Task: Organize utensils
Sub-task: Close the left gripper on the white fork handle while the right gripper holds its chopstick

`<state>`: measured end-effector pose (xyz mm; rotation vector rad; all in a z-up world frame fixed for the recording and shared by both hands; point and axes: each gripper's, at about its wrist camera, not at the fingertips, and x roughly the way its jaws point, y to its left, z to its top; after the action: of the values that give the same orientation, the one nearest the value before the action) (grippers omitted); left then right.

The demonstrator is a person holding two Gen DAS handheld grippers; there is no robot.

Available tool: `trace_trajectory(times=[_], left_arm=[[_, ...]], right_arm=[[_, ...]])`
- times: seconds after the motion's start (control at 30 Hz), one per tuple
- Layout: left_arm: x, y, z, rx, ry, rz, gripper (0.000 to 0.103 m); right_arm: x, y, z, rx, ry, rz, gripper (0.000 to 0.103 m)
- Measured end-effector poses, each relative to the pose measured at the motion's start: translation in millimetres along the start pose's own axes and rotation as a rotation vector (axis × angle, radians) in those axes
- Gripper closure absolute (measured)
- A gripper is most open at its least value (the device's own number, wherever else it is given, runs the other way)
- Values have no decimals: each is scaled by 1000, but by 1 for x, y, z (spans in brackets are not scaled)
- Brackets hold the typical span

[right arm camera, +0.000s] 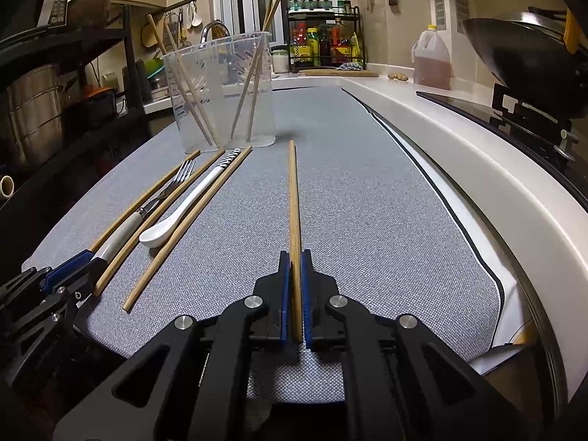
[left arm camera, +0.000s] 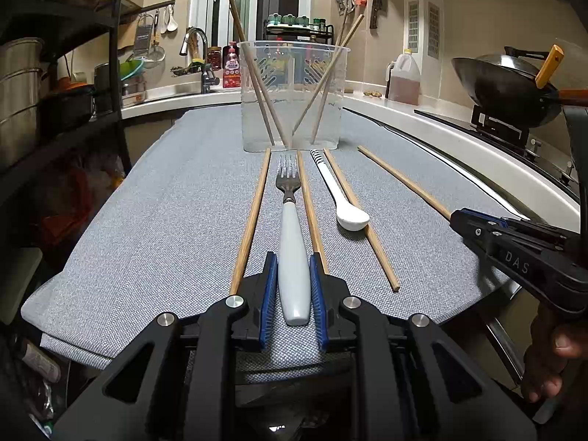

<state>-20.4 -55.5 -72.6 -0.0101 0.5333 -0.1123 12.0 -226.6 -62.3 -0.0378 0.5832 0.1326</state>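
Observation:
My left gripper [left arm camera: 293, 261] is shut on the white handle of a fork [left arm camera: 290, 198], whose tines point at a clear plastic cup [left arm camera: 292, 95] holding several chopsticks. Loose chopsticks [left arm camera: 250, 220] lie on both sides of the fork, beside a white spoon [left arm camera: 347, 207]. My right gripper [right arm camera: 295, 257] is shut on the near end of a single chopstick [right arm camera: 293, 198] that runs straight ahead over the grey mat [right arm camera: 367, 220]. In the right wrist view the cup [right arm camera: 220, 92], spoon [right arm camera: 183, 209], fork [right arm camera: 154, 205] and left gripper [right arm camera: 86, 259] sit to the left. The right gripper [left arm camera: 455, 220] shows at the left view's right edge.
A white counter edge [right arm camera: 459, 154] curves along the mat's right side, with a wok [left arm camera: 503, 84] on a stove and an oil jug [left arm camera: 404, 77] behind it. A dark shelf rack [left arm camera: 55, 92] with pots stands at the left. A sink and spice rack [right arm camera: 323, 36] are beyond the cup.

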Motion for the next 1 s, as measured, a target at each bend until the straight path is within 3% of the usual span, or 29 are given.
trace_trajectory(times=[0.47,1.0], left_arm=[[-1,1,-3,-1,-25,39,78],[-2,2,2,1,-19,21,85]], right_arm=[[0,3,1,-17,2,8,96],[-2,3,6,-17,24,15,97]])
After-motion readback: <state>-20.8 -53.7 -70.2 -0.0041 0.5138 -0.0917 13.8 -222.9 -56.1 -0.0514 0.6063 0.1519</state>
